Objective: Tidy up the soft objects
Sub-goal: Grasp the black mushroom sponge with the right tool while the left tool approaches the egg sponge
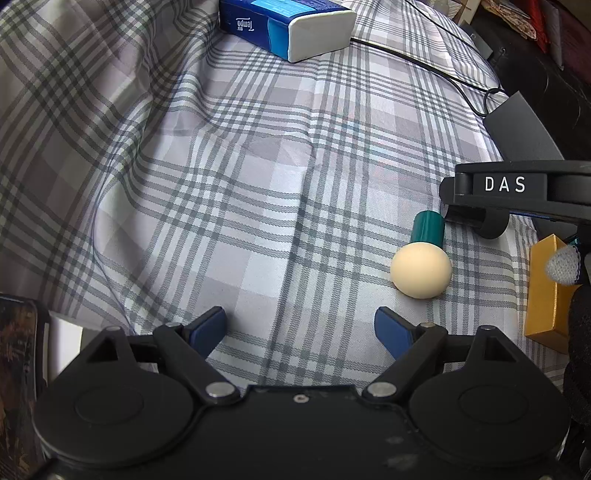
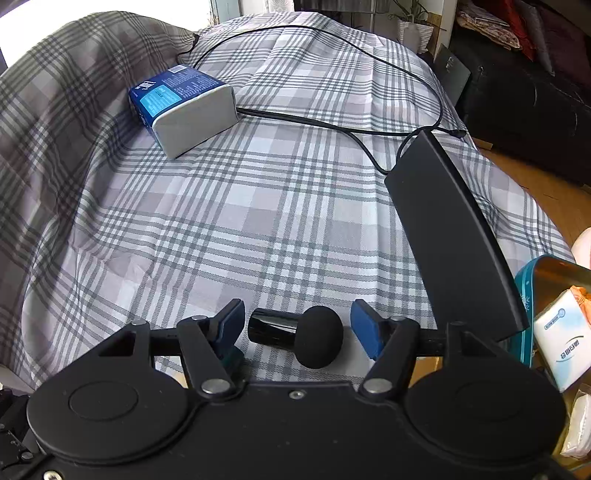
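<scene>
A bed covered by a grey plaid sheet [image 2: 288,206] fills the room, with bright daylight from a window [image 2: 221,7] beyond its far edge, a dark sofa [image 2: 524,110] to its right, and wooden floor [image 2: 532,184] between them.

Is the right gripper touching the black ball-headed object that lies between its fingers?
Apart. The right wrist view shows checked cloth between the right gripper fingers and the black ball-headed object on both sides.
</scene>
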{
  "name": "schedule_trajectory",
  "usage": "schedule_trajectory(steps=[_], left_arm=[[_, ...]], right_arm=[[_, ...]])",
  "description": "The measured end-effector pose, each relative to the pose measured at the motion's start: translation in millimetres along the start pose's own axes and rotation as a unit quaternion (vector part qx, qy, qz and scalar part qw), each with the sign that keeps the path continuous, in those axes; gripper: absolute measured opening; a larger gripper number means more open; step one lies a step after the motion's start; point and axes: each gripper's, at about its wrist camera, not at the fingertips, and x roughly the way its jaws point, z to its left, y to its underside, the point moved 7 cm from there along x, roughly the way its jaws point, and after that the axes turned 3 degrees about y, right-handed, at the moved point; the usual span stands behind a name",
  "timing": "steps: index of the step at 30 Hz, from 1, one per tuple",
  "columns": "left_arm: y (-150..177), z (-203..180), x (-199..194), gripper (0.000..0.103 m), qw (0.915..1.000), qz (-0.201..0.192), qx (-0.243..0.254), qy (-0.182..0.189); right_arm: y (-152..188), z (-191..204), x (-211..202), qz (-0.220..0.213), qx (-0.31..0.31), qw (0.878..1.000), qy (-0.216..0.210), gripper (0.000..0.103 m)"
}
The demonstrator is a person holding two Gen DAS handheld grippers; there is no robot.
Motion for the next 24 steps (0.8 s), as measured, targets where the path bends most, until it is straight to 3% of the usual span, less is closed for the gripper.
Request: schedule_trajectory(steps=[13,24], left_arm=[[0.3,-1.2,-0.5,0.087,1.0000,0.001,0.000,0.001],[-0.8,-12.3,-10.6,0.087,0.9998,-0.002,0.004,0.020]], right_arm=[[7.1,0.1,12.8,0.036,0.002,0.999,-0.001,0.056],[-0.2,-7.0,-4.2,0.017,0.027,0.999,-0.018,0.055]])
